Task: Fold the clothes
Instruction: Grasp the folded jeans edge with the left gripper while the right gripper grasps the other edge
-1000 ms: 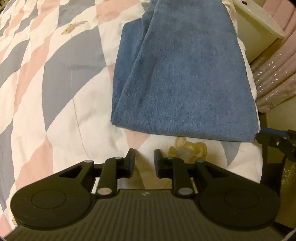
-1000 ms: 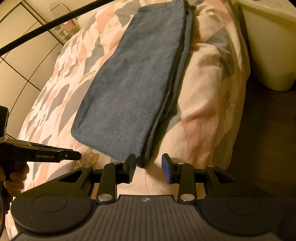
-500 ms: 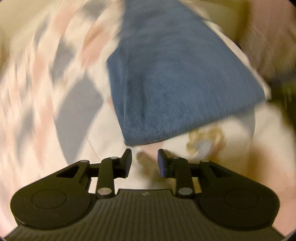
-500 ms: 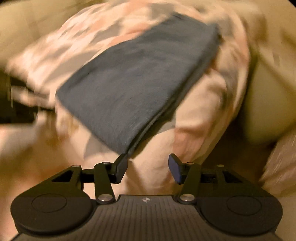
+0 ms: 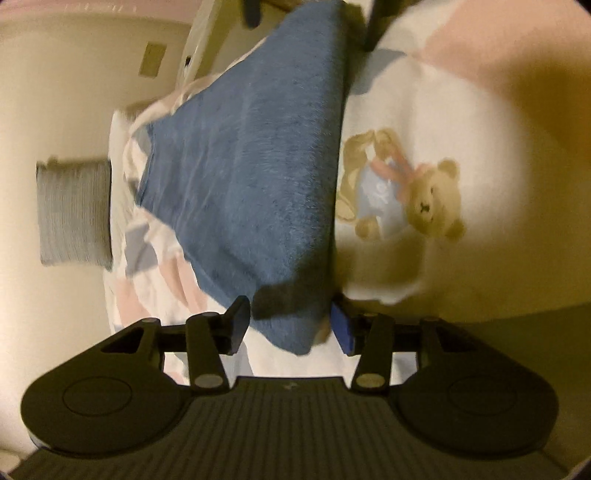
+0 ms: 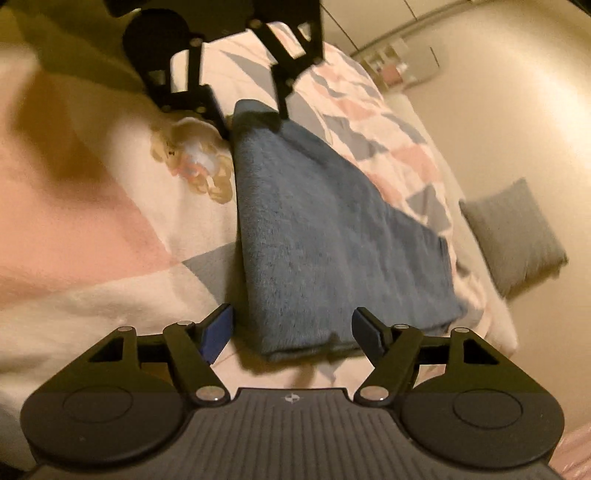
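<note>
Folded blue jeans [image 5: 251, 177] lie lengthwise on the patterned bedcover [image 5: 424, 92]. My left gripper [image 5: 291, 326] is open, its fingers either side of the jeans' near corner. At the top edge, by the far corner of the same short end, are two dark fingers [image 5: 371, 29] of the right gripper. In the right wrist view the jeans [image 6: 332, 229] run away from me. My right gripper [image 6: 291, 332] is wide open and straddles the near corner of the folded end. The left gripper [image 6: 251, 114] stands over the far corner, also open.
A bear print [image 5: 406, 192] marks the bedcover beside the jeans. A grey pillow [image 6: 513, 236] lies off the bed's side against the cream surface, also seen as a grey pillow [image 5: 74, 210] in the left wrist view. The bedcover [image 6: 92, 221] spreads wide to the left.
Both grippers swung round from behind the short end to face each other across it. Each has opened wider and now has a corner of the jeans between its fingers.
</note>
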Demonstrator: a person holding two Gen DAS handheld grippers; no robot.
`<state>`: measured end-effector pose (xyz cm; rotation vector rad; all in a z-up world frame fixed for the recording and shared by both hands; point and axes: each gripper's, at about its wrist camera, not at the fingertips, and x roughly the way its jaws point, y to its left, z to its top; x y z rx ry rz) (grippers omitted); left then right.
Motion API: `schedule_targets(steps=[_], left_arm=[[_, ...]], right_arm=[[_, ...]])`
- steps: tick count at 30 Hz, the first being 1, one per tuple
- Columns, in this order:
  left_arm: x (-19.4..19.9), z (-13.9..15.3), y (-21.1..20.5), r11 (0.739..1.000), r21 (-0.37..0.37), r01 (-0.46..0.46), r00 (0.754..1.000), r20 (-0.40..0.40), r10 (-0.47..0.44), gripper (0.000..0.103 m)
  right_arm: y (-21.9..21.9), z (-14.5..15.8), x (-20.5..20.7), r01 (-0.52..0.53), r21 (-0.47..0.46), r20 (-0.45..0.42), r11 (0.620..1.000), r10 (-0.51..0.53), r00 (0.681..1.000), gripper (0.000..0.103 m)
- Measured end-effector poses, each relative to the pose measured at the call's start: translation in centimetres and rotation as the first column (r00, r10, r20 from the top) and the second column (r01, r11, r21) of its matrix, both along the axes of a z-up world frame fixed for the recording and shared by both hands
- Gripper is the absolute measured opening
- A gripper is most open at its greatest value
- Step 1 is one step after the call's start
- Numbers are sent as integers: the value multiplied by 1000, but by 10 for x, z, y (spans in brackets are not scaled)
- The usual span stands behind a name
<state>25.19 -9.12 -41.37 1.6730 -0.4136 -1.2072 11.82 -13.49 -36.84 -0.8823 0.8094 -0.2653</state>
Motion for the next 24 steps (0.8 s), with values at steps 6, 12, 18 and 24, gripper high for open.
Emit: schedule_targets(steps=[6, 12, 18, 24], left_arm=[[16, -7, -12, 999, -8, 31, 999, -13, -31, 40], [18, 26, -14, 1000, 24, -8, 987, -159, 11, 21], [34, 106, -42, 972, 44, -230, 852, -473, 223, 18], [61, 174, -100, 888, 36, -458, 636, -684, 356, 18]], right_arm=[[-10, -5, 11, -24, 30, -20, 999, 24, 999, 44], [-57, 46, 26, 79, 410, -94, 909, -44, 995, 25], [-152, 109, 36, 189, 812, -159, 553, -102, 982, 23], [-242, 144, 49, 180, 930, -167, 321, -67, 984, 22]])
